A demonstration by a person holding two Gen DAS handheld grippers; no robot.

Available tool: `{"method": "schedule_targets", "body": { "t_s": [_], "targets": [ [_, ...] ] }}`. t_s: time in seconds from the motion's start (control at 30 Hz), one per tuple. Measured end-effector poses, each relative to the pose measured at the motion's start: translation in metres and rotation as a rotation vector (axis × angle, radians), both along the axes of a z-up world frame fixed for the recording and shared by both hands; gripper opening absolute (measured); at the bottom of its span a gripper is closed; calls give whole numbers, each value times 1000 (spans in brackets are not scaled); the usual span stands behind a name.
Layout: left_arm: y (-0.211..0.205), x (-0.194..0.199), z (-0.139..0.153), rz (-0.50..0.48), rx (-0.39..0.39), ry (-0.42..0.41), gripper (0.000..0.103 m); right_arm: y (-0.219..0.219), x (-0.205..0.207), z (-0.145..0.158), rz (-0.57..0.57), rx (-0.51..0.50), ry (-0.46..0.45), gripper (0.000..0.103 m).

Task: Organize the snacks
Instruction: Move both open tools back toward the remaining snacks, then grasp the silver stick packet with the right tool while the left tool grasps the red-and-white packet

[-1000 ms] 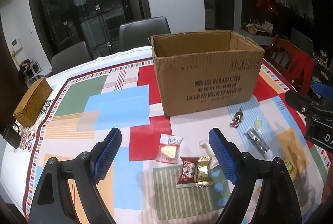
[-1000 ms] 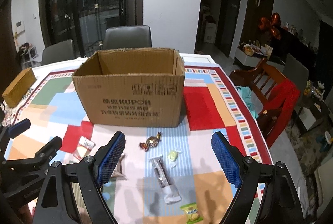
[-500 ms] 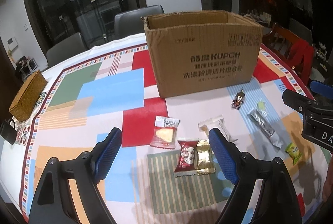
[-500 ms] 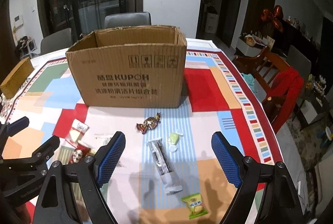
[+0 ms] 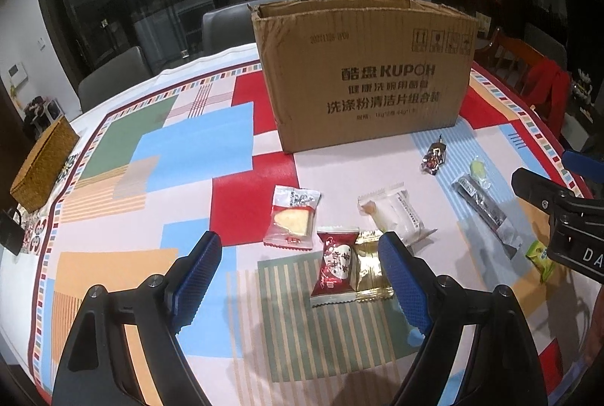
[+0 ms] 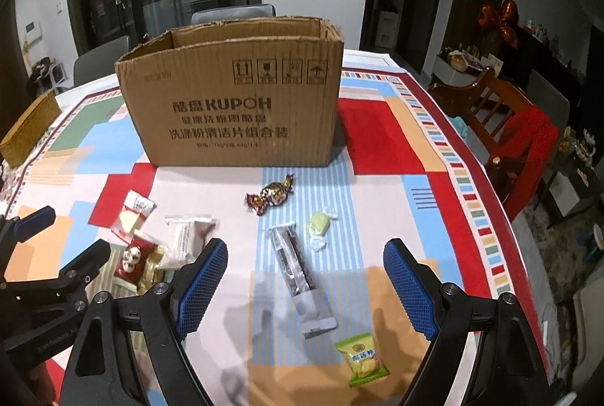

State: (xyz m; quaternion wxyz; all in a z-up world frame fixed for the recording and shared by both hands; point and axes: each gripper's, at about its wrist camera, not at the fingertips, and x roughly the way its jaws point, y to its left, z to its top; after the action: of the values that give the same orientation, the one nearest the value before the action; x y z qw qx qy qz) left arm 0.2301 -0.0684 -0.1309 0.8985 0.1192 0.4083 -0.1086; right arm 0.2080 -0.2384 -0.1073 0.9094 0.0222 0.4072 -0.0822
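Note:
An open cardboard box point(image 5: 362, 74) point(image 6: 238, 100) stands on the patterned tablecloth. In front of it lie several wrapped snacks. In the left wrist view my left gripper point(image 5: 300, 274) hangs open above a red packet point(image 5: 335, 268), a gold packet point(image 5: 370, 272), a clear biscuit packet point(image 5: 292, 217) and a white cake packet point(image 5: 396, 213). My right gripper point(image 6: 305, 287) is open over a long silver bar point(image 6: 298, 274), with a green candy point(image 6: 319, 223), a shiny twist-wrapped chocolate point(image 6: 271, 196) and a green packet point(image 6: 360, 359) around it. Neither gripper touches anything.
A woven basket point(image 5: 41, 172) sits at the table's far left edge. Grey chairs point(image 5: 241, 25) stand behind the table. A wooden chair with a red cloth point(image 6: 524, 142) stands at the right side. The tablecloth's red border point(image 6: 487, 217) marks the right edge.
Both grippers have come down toward the table, so the snacks and the box look larger and nearer. The jaws stayed as wide as before. No snack has moved.

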Motion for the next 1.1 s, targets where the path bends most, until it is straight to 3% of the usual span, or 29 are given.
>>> {"method": "schedule_targets", "body": {
  "t_s": [0.37, 0.83, 1.1],
  "targets": [
    [0, 4, -20, 1, 8, 42, 83, -4, 4, -28, -11, 14, 56, 85],
    [-2, 12, -44, 0, 21, 107, 73, -7, 14, -59, -12, 31, 130, 71],
    [-3, 19, -54, -5, 8, 147, 59, -8, 21, -73, -4, 60, 166, 58]
  ]
}}
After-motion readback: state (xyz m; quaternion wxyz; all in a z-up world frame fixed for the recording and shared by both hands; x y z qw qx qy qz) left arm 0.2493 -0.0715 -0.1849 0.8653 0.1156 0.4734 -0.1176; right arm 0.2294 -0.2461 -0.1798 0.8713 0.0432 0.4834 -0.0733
